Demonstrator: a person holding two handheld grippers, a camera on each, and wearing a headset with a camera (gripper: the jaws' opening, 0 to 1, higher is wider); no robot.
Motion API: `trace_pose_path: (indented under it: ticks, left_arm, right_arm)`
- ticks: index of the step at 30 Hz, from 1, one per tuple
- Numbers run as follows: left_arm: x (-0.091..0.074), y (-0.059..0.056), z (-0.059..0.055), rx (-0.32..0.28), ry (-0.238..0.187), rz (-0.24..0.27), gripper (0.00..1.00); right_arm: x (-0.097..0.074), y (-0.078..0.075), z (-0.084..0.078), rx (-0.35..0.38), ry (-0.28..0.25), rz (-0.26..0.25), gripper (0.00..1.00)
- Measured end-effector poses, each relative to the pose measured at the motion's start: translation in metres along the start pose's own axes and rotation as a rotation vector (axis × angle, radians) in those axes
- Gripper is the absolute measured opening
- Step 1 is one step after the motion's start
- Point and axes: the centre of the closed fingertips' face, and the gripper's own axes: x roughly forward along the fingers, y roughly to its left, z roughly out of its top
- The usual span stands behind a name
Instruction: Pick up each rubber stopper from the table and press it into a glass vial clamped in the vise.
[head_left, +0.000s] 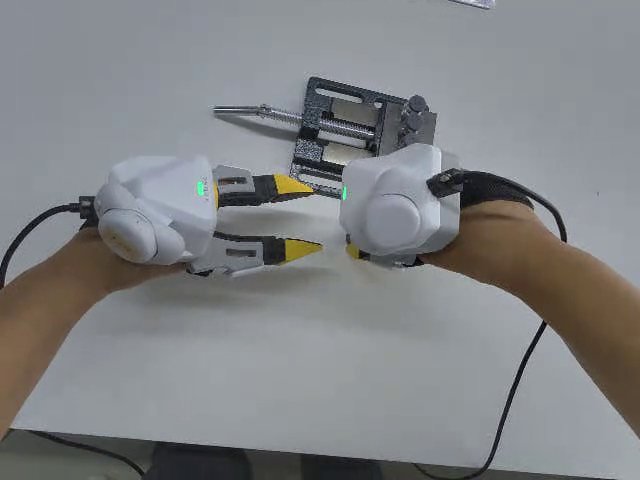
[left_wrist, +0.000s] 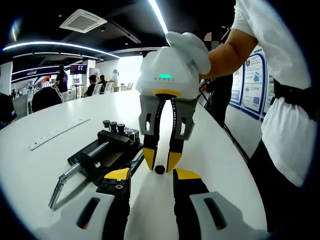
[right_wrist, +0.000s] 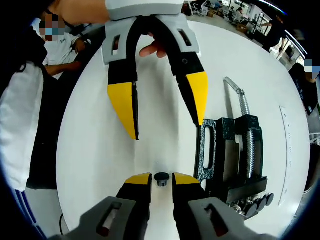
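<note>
Matt black metal vise (head_left: 352, 128) on a smooth white table (head_left: 300, 340).

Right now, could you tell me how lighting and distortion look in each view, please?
Head view: soft, even light, faint shadows on the white table. Left gripper view: fisheye bends the table, ceiling strip light glares. Right gripper view: rubber stopper sharp, the vise curved by fisheye.

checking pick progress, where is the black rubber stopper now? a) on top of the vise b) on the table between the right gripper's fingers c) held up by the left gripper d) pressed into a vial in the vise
b: the stopper sits on the table between the yellow fingers of the right gripper, beside the vise.
</note>
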Motion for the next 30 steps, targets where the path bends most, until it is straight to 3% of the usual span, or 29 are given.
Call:
trace_pose_path:
  ticks: [7,17,30]
  left_arm:
    - [-0.001,0.0,0.001,-0.001,-0.005,0.006,0.31]
    - [0.001,-0.002,-0.005,-0.011,0.005,0.002,0.31]
    - [0.015,-0.005,-0.006,-0.042,-0.009,0.009,0.3]
  right_arm:
    - [0.003,-0.002,-0.007,0.006,0.012,0.009,0.14]
    - [-0.001,-0.007,-0.008,0.099,-0.061,0.002,0.12]
    - [-0.03,-0.008,0.002,0.186,-0.165,-0.044,0.12]
